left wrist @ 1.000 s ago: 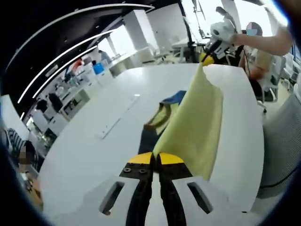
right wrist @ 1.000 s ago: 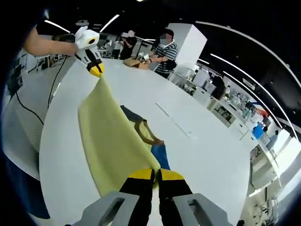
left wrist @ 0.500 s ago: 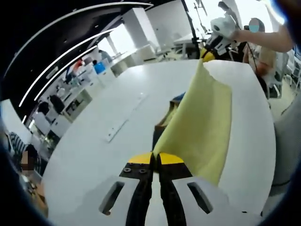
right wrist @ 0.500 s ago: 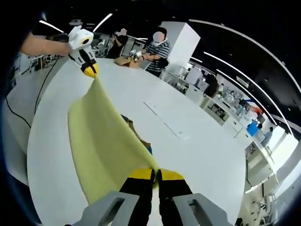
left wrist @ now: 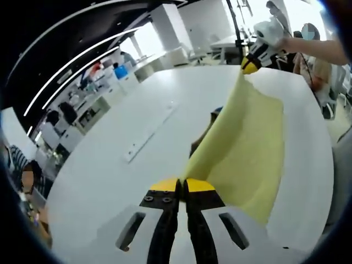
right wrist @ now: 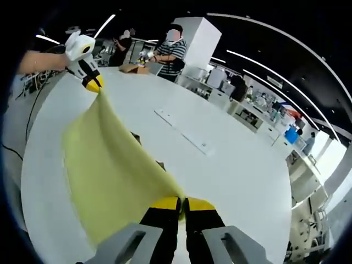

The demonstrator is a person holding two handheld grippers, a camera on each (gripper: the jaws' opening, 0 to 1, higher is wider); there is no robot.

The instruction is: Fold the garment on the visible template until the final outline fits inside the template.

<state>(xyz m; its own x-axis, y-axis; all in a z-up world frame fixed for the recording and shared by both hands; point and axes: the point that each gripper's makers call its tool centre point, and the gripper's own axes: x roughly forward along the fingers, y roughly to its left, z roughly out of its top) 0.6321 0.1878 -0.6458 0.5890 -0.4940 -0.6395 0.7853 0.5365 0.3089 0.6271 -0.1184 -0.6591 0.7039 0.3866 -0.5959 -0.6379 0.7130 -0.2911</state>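
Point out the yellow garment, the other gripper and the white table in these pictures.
garment (left wrist: 247, 143), left gripper view, middle of the lifted cloth
right gripper (left wrist: 249, 67), left gripper view, yellow tips
table (right wrist: 231, 170), right gripper view, bare top

one yellow garment (left wrist: 247, 143), two grippers (left wrist: 179, 184) (right wrist: 181, 203), one white table (left wrist: 110, 176)

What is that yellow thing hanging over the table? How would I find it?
Look for the big white table in the middle of the room. Above it, the left gripper and the right gripper each pinch a corner of the yellow garment, holding it stretched in the air. It is the one soft, pale yellow sheet there, lifted off the table.
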